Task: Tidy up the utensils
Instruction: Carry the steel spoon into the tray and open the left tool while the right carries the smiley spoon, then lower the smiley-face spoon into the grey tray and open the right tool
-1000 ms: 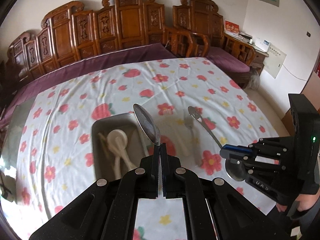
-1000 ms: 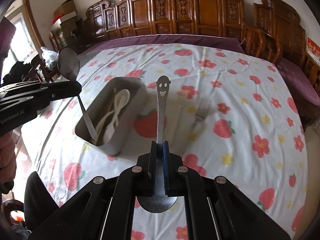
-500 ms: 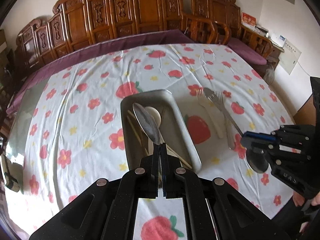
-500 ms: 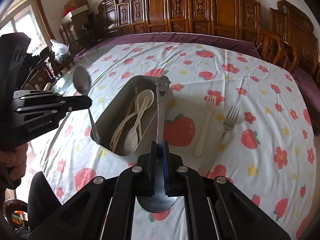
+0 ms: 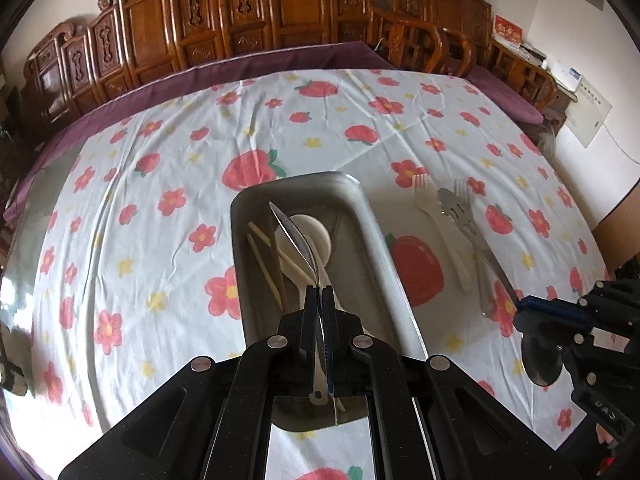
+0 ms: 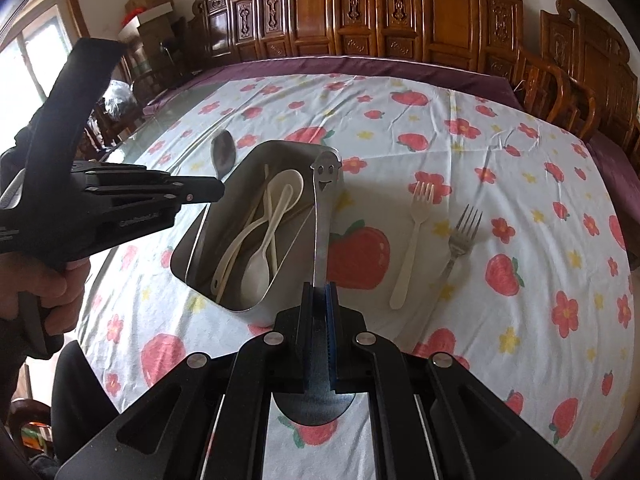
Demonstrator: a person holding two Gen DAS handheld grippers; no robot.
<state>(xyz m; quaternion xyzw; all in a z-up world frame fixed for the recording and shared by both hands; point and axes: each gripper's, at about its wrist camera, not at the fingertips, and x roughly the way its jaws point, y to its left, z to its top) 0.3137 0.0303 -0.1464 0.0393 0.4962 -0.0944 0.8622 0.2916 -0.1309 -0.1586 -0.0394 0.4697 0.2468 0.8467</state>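
My left gripper (image 5: pixel 319 292) is shut on a metal spoon (image 5: pixel 294 236), bowl end up, hanging over the steel tray (image 5: pixel 360 200). White plastic spoons (image 6: pixel 276 204) and chopsticks (image 5: pixel 264 264) lie in that tray (image 6: pixel 192 256). In the right wrist view the left gripper (image 6: pixel 218 190) shows from the side with the spoon bowl (image 6: pixel 222 154) above it. My right gripper (image 6: pixel 320 290) is shut on a second metal spoon with a smiley-face handle end (image 6: pixel 326 168), beside the tray's right wall. On the cloth to the right lie a white plastic fork (image 6: pixel 412 240) and a metal fork (image 6: pixel 460 236).
A round table with a strawberry-and-flower cloth (image 5: pixel 140 200) fills both views. Carved wooden chairs (image 6: pixel 400 12) ring its far side. A person's hand (image 6: pixel 44 284) grips the left tool at the left edge. Boxes (image 6: pixel 148 4) stand by a window at far left.
My left gripper has come down and in over the tray with its spoon. My right gripper has shifted slightly; the tray and both forks now sit closer and larger in its view.
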